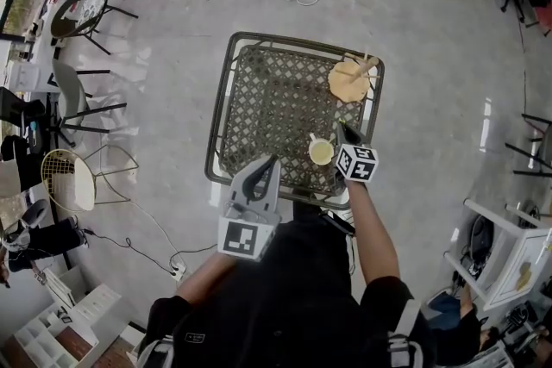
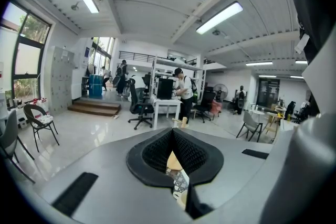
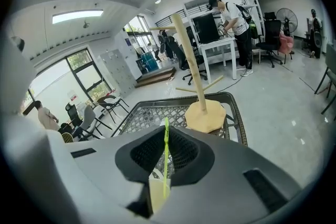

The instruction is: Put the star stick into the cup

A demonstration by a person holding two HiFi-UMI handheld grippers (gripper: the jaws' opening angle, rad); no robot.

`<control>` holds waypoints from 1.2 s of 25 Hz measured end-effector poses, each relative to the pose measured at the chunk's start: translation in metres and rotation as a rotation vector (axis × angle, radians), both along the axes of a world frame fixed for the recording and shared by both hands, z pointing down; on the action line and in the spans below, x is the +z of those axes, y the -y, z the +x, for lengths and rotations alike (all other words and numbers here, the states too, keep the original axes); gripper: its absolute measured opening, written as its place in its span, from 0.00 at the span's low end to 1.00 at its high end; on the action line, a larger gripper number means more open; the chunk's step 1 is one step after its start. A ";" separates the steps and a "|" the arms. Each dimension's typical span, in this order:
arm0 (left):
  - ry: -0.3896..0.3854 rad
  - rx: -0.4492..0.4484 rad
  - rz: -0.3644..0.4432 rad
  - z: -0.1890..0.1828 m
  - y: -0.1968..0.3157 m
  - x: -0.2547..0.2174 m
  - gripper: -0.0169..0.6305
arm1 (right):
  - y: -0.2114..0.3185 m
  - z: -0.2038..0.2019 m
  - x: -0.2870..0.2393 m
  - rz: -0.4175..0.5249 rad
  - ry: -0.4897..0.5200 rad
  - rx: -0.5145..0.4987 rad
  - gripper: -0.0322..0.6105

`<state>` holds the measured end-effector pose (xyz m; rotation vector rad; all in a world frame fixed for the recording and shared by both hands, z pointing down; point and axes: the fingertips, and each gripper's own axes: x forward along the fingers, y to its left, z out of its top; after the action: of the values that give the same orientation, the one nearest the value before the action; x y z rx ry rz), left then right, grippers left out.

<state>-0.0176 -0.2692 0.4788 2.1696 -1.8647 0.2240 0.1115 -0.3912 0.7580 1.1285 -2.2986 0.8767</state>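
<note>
Black ribbed jaws of the right gripper [image 3: 166,134] pinch a thin yellow-green stick [image 3: 166,157], which stands upright with its lower end at the mouth of a pale yellow cup [image 1: 321,152]; whether the end is inside, I cannot tell. This cup stands on a dark woven lattice table [image 1: 259,90], near the person's edge, and a light wooden peg stand [image 1: 349,82] is at the far right corner. The left gripper [image 2: 172,134] has its jaws pressed together on nothing.

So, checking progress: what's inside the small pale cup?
The small pale cup shows only a pale interior. The right gripper holds a thin green stick over it; its lower tip is covered.
</note>
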 end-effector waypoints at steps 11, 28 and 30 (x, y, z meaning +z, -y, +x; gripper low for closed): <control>-0.011 -0.009 0.001 -0.001 -0.008 -0.006 0.05 | 0.001 0.001 0.002 -0.008 -0.017 0.018 0.13; -0.043 0.071 0.095 -0.025 -0.070 -0.023 0.05 | -0.042 0.026 -0.058 0.114 -0.020 0.211 0.24; -0.062 0.080 0.097 -0.033 -0.081 -0.028 0.05 | -0.055 0.029 -0.076 0.126 -0.010 0.250 0.24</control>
<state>-0.0508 -0.1883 0.4508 2.2902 -1.7928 0.0826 0.1402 -0.3365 0.6824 1.4955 -2.2636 0.8206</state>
